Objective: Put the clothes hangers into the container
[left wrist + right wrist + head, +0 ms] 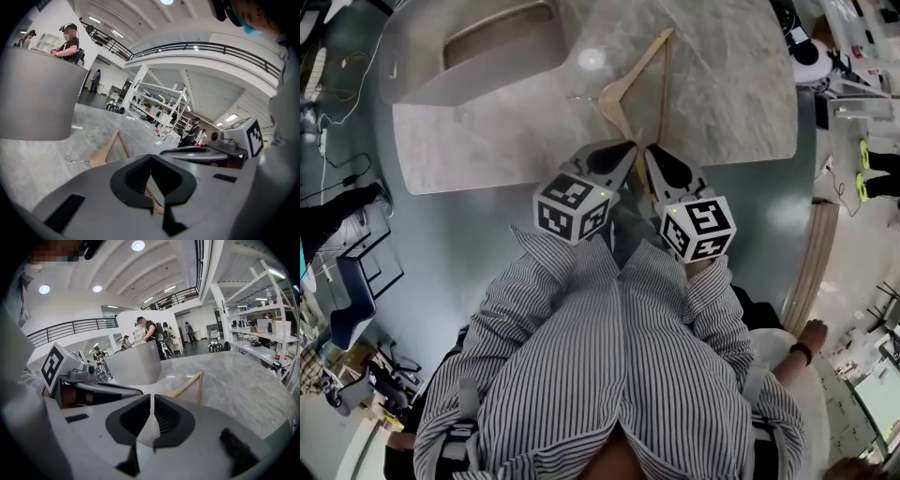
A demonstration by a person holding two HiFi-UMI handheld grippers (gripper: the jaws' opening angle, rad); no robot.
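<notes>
A wooden clothes hanger lies flat in the middle of the marble table, its metal hook pointing left. The grey container stands at the table's far left. My left gripper and right gripper hover side by side over the table's near edge, just short of the hanger's near end. Both are shut with nothing between the jaws. In the left gripper view the hanger lies ahead, with the container to the left. From the right gripper view, hanger and container are ahead.
The table's front edge runs just under the grippers. Beyond the table, people stand in a hall with shelving. A blue chair and cables sit on the floor at the left.
</notes>
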